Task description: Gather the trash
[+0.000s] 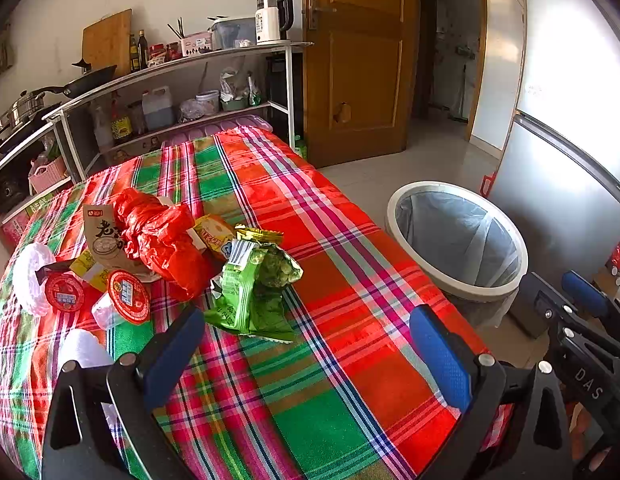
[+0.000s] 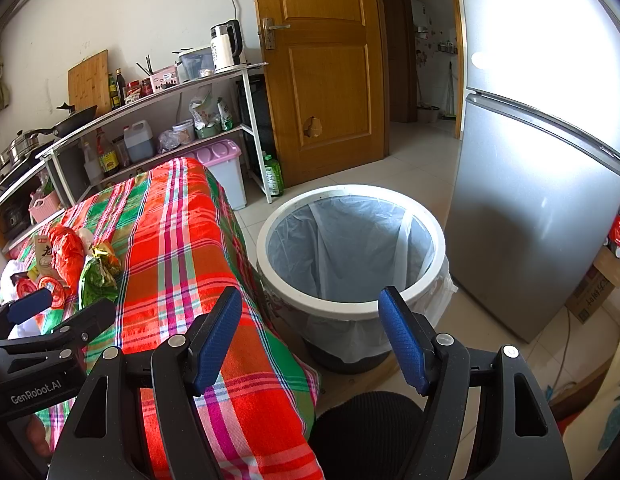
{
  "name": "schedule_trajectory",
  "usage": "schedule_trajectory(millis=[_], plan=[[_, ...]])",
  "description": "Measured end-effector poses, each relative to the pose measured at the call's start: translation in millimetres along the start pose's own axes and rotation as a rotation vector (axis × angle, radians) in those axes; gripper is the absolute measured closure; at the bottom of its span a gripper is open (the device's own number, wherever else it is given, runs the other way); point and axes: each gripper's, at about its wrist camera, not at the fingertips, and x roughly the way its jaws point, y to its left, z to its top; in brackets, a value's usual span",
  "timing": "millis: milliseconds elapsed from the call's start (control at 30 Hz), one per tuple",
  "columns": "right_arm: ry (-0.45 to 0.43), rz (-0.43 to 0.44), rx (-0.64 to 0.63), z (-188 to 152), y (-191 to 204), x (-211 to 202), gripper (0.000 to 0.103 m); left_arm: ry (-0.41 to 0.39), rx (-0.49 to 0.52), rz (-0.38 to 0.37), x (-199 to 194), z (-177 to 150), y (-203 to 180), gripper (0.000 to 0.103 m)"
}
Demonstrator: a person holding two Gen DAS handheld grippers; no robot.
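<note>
On my left wrist view I read "DAS" on the right tongs. On my right wrist view the left tongs carry "GenRobot.AI". Print on the snack wrappers and the cardboard box is too small to read.

Trash bin base behind table edge, snack wrappers tiny, fridge top cropped

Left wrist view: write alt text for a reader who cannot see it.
The open left gripper hovers over a plaid-covered table facing a pile of trash: a green snack bag, a red plastic bag and wrappers. A lined trash bin stands on the floor beside the table.
</note>
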Motion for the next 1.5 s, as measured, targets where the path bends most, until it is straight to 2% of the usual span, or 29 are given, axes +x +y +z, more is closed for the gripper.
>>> schedule_trajectory(millis=[667,867,1000,1200,1333,1500], plan=[[-0.006,0.010,-0.001,3.1,0.4,-1.5,0.032,-0.012,0.005,0.006,-11.0,-1.3,10.7,0.000],[-0.013,0.099,-0.035,7.4,18.7,-2.2,0.032,-0.025,-0.012,0.038,-36.4,-10.4,49.8,0.000],[0.012,0.207,-0.068,8.4,42.9,2.5,0.032,-0.011,-0.066,0.077,-48.3,-19.0,84.7,0.000],[0.040,0.315,-0.137,5.6,86.0,9.8,0.032,0.037,-0.169,0.124,-46.6,-37.0,131.6,0.000],[0.089,0.374,-0.163,1.5,115.2,20.1,0.032,0.064,-0.229,0.097,-41.2,-47.1,154.2,0.000],[0.117,0.429,-0.197,-1.5,147.5,33.7,0.032,0.077,-0.245,0.051,-35.4,-51.4,165.9,0.000]])
